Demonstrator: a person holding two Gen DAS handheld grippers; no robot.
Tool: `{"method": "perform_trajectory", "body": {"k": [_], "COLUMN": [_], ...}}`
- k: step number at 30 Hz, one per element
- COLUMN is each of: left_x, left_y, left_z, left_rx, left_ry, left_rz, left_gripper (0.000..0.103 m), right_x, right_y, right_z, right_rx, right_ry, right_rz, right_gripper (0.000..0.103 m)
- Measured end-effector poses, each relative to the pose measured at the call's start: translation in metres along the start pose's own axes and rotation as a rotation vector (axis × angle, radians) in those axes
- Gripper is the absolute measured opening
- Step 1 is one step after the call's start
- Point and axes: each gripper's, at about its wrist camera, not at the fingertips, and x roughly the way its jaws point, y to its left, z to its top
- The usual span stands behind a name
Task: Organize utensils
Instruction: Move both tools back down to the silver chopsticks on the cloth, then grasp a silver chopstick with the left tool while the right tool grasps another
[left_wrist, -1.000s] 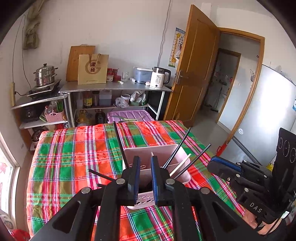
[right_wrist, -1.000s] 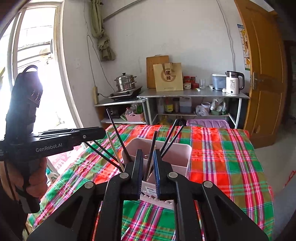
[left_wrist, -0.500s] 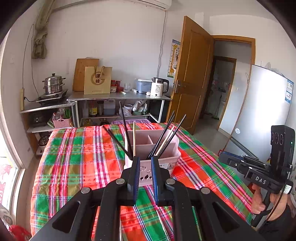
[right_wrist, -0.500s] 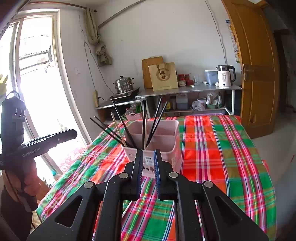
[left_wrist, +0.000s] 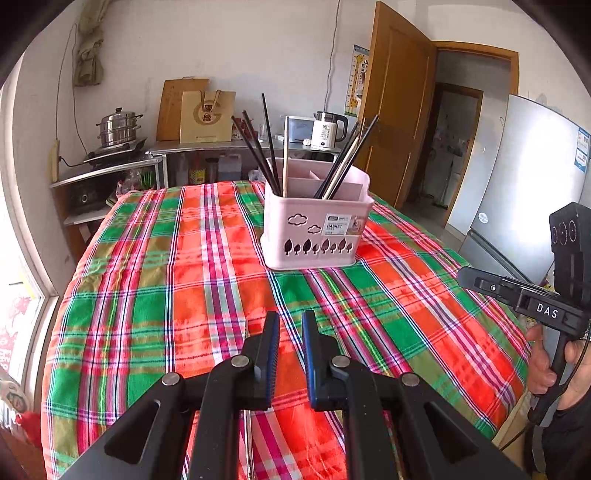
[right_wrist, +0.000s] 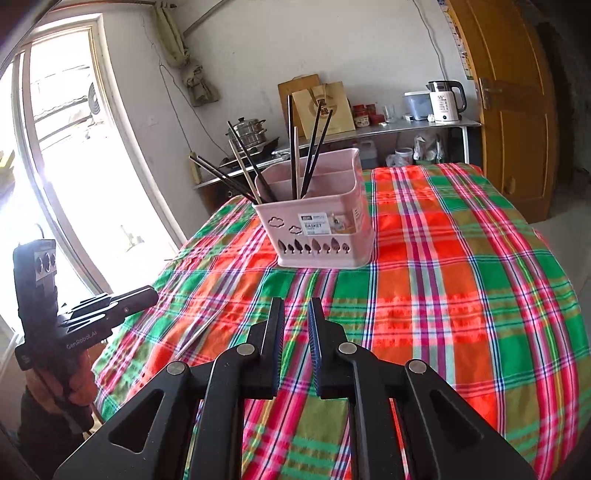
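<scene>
A pink utensil basket (left_wrist: 314, 229) stands on the plaid tablecloth (left_wrist: 166, 280); it also shows in the right wrist view (right_wrist: 317, 229). Several black and pale chopsticks (left_wrist: 266, 147) stand in its compartments, also seen from the right wrist (right_wrist: 306, 147). One pale chopstick (right_wrist: 192, 339) lies loose on the cloth near the left table edge. My left gripper (left_wrist: 287, 321) hangs over the cloth well short of the basket, its jaws a narrow gap apart and empty. My right gripper (right_wrist: 296, 306) is likewise slightly open and empty, short of the basket.
A steel shelf (left_wrist: 207, 147) behind the table holds a kettle (left_wrist: 328, 129), a paper bag and a steamer pot (left_wrist: 118, 127). A wooden door (left_wrist: 399, 103) and a fridge (left_wrist: 524, 177) stand on the right. A window (right_wrist: 74, 147) is on the left.
Both grippers have drawn back from the basket toward the near table edge. The basket now looks smaller and farther away. The jaws' gaps look unchanged.
</scene>
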Motion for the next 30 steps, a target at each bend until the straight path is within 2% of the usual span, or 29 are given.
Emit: {"method": "perform_trajectory", "body": {"k": [6, 13, 14, 17, 30], "left_x": [0.01, 0.036, 0.041, 0.057, 0.107], "left_y": [0.008, 0.02, 0.022, 0.027, 0.035], "left_z": [-0.015, -0.018, -0.017, -0.016, -0.008], "left_rx": [-0.008, 0.007, 0.01, 0.02, 0.061], "left_ry": [0.051, 0.123, 0.139, 0.187, 0.302], "left_rz": [0.011, 0.036, 0.038, 0.06, 0.063], "left_gripper": [0.013, 0.02, 0.021, 0.021, 0.021], "right_x": [0.014, 0.042, 0.047, 0.062, 0.117], "right_y": [0.008, 0.021, 0.022, 0.025, 0.037], "right_z": [-0.013, -0.019, -0.02, -0.023, -0.021], "right_rx": [0.004, -0.005, -0.004, -0.003, -0.009], "right_ry": [0.047, 0.107, 0.119, 0.153, 0.253], "right_rz": [0.01, 0.026, 0.026, 0.018, -0.028], "right_gripper": [0.013, 0.014, 0.014, 0.024, 0.025]}}
